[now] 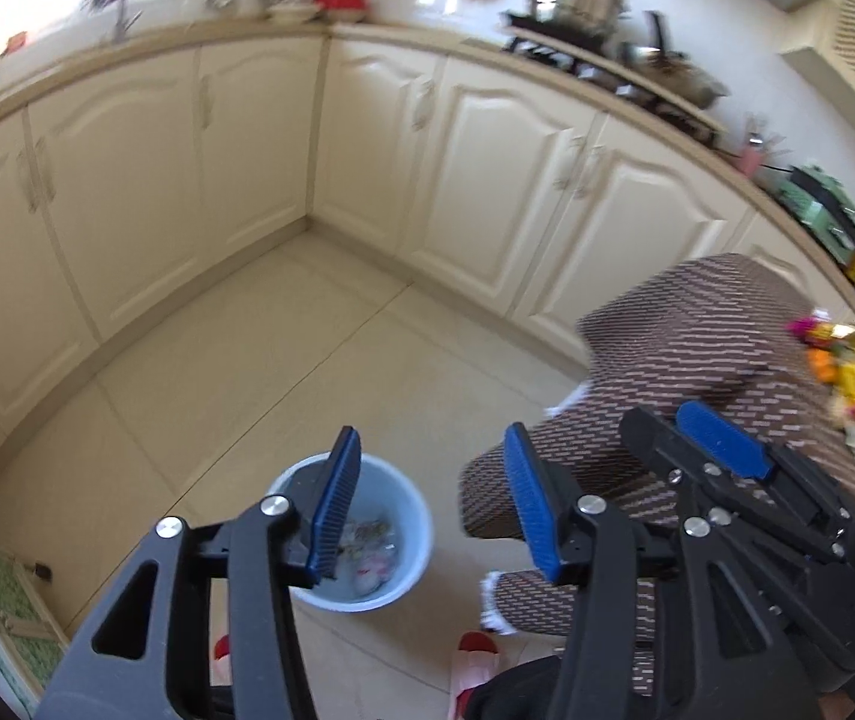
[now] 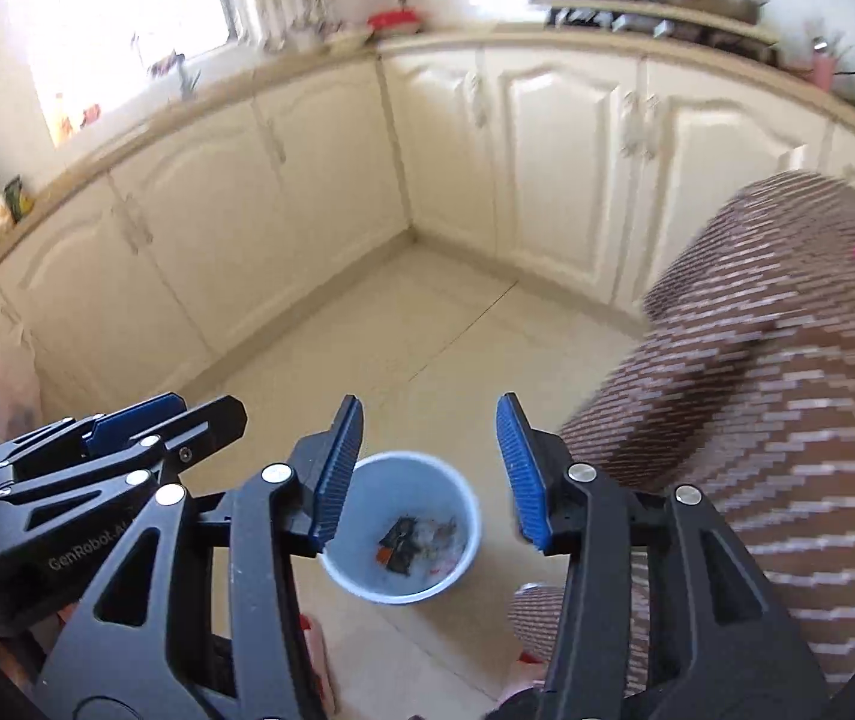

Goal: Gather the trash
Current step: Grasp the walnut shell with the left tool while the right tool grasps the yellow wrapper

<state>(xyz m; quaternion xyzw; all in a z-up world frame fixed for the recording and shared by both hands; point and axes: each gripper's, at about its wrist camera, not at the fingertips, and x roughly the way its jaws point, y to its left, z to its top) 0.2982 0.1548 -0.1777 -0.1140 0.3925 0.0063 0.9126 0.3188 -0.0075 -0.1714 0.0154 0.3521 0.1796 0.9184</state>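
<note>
Two grippers are hanging side by side over a kitchen floor, and both are pointing down at a small blue bin. Going from left to right, cream cupboard doors are running along the left wall and meeting more doors in the far corner. Next, the left gripper is holding its two blue pads wide apart, and nothing is sitting between them. The bin is standing on the pale tiles right under that gap, a little toward the left pad. Bits of trash are lying at the bottom of the bin; they are looking like crumpled wrappers, but they are too small to name. The right gripper is being held just beside the left one, and its blue pads are also spread apart with nothing pinched. In its own view the bin is showing between the two pads, with a dark scrap among the trash. Farther right, a table draped in a brown striped cloth is standing close to the bin. Some bright yellow and pink wrappers are lying on the cloth at the far right edge.
</note>
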